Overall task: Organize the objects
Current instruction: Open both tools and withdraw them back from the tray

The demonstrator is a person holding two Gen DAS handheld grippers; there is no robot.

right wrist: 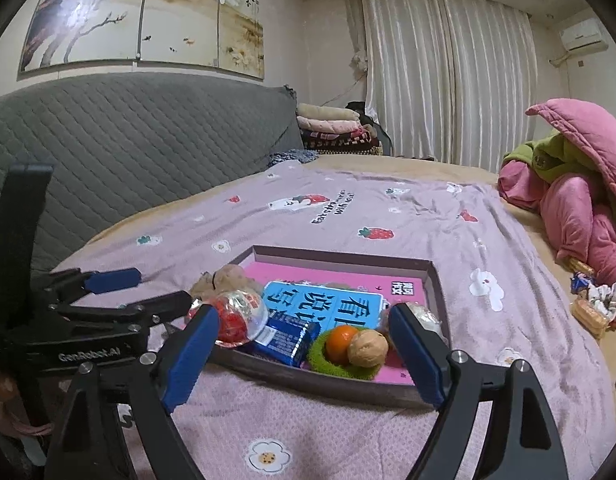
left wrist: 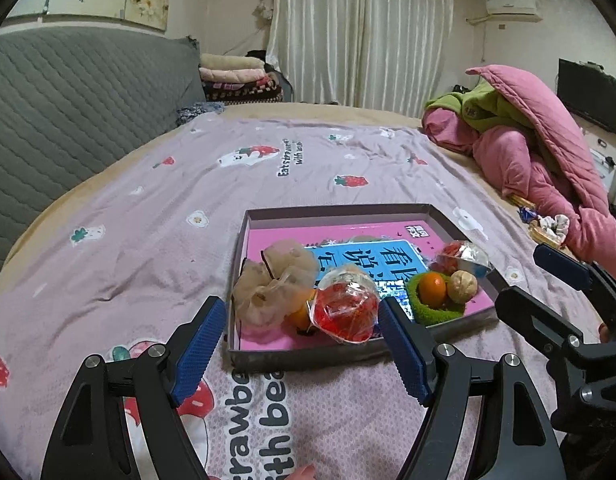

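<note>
A shallow grey box [left wrist: 340, 211] [right wrist: 348, 258] lies on the bed with a pink book [left wrist: 348, 236] [right wrist: 328, 280] in it. On the book lie a beige scrunchie [left wrist: 274, 284] [right wrist: 224, 278], a clear-wrapped red snack [left wrist: 346, 306] [right wrist: 238, 318], a second wrapped snack [left wrist: 462, 256], an orange [left wrist: 432, 288] [right wrist: 340, 342] in a green scrunchie [left wrist: 436, 312] [right wrist: 332, 362], a walnut [left wrist: 462, 286] [right wrist: 368, 348] and a blue packet [right wrist: 286, 338]. My left gripper [left wrist: 304, 348] is open and empty, at the box's near edge. My right gripper [right wrist: 304, 354] is open and empty, just in front of the box.
A pink and green heap of bedding [left wrist: 528, 136] [right wrist: 580, 200] lies at the right. A white scrunchie [right wrist: 606, 296] and small wrapped snacks [left wrist: 544, 226] lie beside it. A grey quilted headboard [left wrist: 68, 112] [right wrist: 128, 140] stands at the left. The purple strawberry sheet [left wrist: 268, 168] spreads beyond the box.
</note>
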